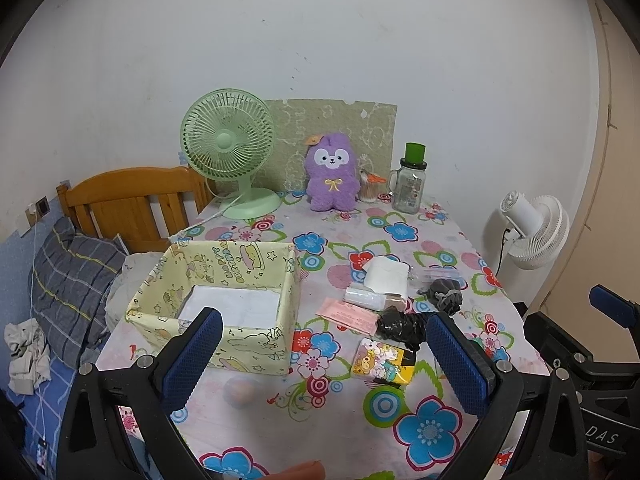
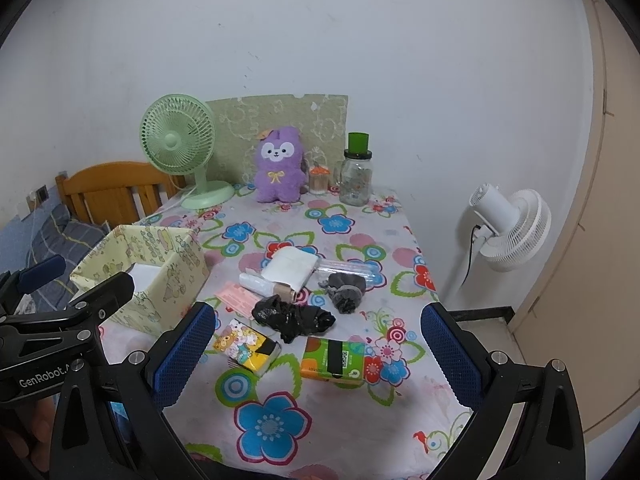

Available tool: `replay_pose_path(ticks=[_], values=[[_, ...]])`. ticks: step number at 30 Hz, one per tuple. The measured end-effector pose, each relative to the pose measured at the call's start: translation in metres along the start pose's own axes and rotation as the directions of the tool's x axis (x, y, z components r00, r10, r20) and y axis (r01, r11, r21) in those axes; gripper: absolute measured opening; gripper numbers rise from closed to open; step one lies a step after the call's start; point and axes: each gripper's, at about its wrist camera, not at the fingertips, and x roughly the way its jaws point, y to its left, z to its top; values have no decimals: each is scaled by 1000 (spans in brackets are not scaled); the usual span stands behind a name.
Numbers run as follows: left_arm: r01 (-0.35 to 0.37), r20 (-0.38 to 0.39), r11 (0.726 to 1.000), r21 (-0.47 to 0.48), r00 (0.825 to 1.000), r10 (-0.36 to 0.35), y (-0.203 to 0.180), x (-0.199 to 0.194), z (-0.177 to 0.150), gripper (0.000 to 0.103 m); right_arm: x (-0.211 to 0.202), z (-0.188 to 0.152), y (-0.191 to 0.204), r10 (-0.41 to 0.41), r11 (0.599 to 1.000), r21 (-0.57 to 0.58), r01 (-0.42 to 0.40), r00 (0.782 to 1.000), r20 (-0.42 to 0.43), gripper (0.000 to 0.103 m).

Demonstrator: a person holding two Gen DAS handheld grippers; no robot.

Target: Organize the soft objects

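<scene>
A yellow fabric box (image 1: pixel 224 304) (image 2: pixel 148 272) stands at the table's left with a white sheet inside. Soft items lie to its right: a white roll (image 1: pixel 386 276) (image 2: pixel 290 268), a grey scrunchie (image 1: pixel 444 294) (image 2: pixel 346 288), a crumpled black bag (image 1: pixel 400 326) (image 2: pixel 294 316), a cartoon tissue pack (image 1: pixel 382 362) (image 2: pixel 246 346) and a green-orange tissue pack (image 2: pixel 334 360). A purple plush (image 1: pixel 331 178) (image 2: pixel 278 170) sits at the back. My left gripper (image 1: pixel 324 364) is open and empty near the box's front. My right gripper (image 2: pixel 320 354) is open and empty above the tissue packs.
A green desk fan (image 1: pixel 228 148) (image 2: pixel 178 140), a glass jar with green lid (image 1: pixel 410 182) (image 2: pixel 356 172) and a toothpick holder (image 2: pixel 319 180) stand at the back. A pink paper (image 1: pixel 348 314) and a peach ball (image 1: pixel 239 390) lie on the floral tablecloth. A white floor fan (image 2: pixel 508 228) stands right; a bed lies left.
</scene>
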Motion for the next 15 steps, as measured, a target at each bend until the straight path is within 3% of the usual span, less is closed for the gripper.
replay_pose_path(ticks=[15], values=[[21, -68, 999, 26, 997, -19, -16, 34, -5, 103, 34, -10, -19, -14, 999, 33, 17, 997, -71, 103]])
